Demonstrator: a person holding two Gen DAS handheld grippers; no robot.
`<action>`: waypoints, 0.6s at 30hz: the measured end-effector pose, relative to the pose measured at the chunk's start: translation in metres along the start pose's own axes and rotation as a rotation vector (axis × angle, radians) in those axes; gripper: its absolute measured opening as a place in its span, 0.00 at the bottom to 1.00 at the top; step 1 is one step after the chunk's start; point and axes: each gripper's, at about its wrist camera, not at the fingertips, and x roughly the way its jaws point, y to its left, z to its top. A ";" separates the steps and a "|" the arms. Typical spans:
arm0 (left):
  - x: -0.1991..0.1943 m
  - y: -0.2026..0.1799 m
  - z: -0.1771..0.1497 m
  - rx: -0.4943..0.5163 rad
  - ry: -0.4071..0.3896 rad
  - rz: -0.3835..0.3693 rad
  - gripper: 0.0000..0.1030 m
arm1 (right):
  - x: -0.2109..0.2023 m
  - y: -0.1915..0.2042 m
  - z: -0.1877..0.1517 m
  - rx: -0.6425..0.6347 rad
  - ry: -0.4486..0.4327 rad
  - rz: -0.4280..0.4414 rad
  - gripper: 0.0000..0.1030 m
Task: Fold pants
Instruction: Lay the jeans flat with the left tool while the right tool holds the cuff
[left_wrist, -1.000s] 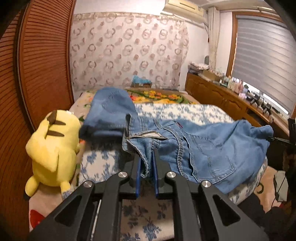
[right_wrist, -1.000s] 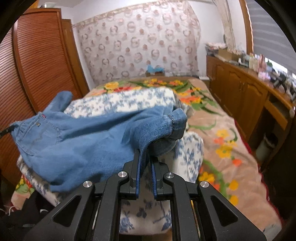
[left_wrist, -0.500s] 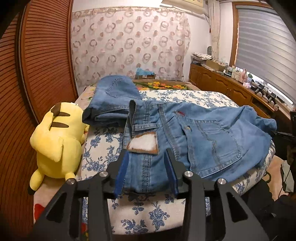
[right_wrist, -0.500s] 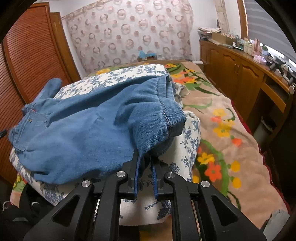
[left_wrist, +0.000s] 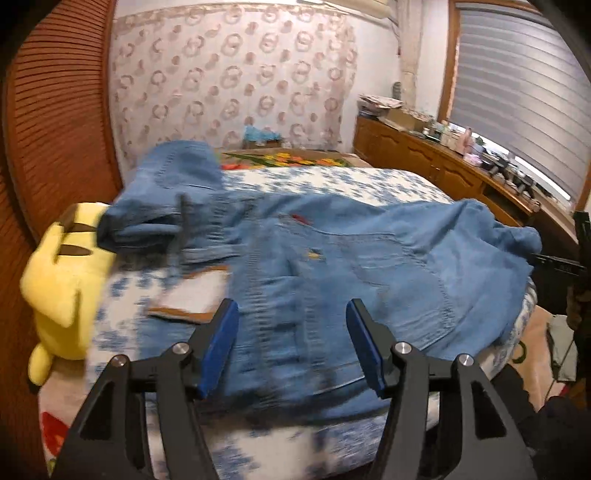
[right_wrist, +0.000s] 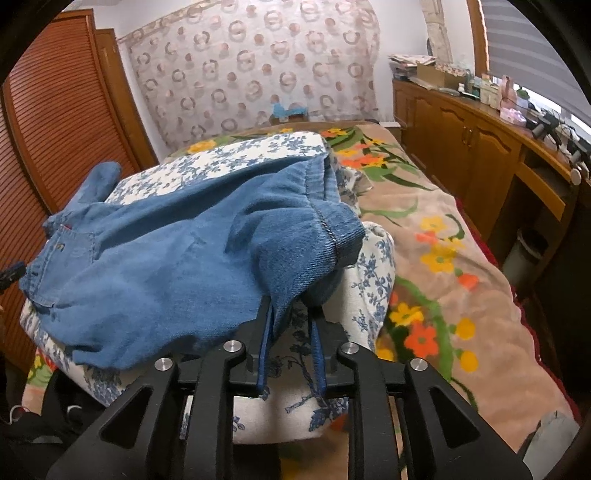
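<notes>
A pair of blue jeans lies spread across the white, blue-flowered bedding, waist at the left and legs to the right. My left gripper hovers over the waist end. Its jaws are wide and still opening, and the blue pads touch no cloth. In the right wrist view the leg hem of the jeans droops over my right gripper. Those jaws are opening, a corner of denim hangs between the tips, and a gap shows between the pads.
A second, folded pair of jeans lies at the back left. A yellow plush toy sits at the bed's left edge against a louvred wooden door. A flowered quilt and a wooden sideboard are on the right.
The left gripper let go of the waistband, opened wide and drew back, and the jeans dropped flat. The right gripper sank with the leg hem and its jaws started to part.
</notes>
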 end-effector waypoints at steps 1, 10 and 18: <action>0.003 -0.004 0.001 0.005 0.003 0.002 0.58 | -0.002 -0.001 -0.001 0.002 -0.002 -0.004 0.22; 0.021 -0.050 0.011 0.064 0.019 -0.040 0.58 | -0.022 -0.015 -0.001 0.031 -0.043 0.001 0.45; 0.041 -0.079 0.012 0.108 0.066 -0.077 0.58 | -0.004 -0.028 -0.001 0.080 -0.018 0.008 0.49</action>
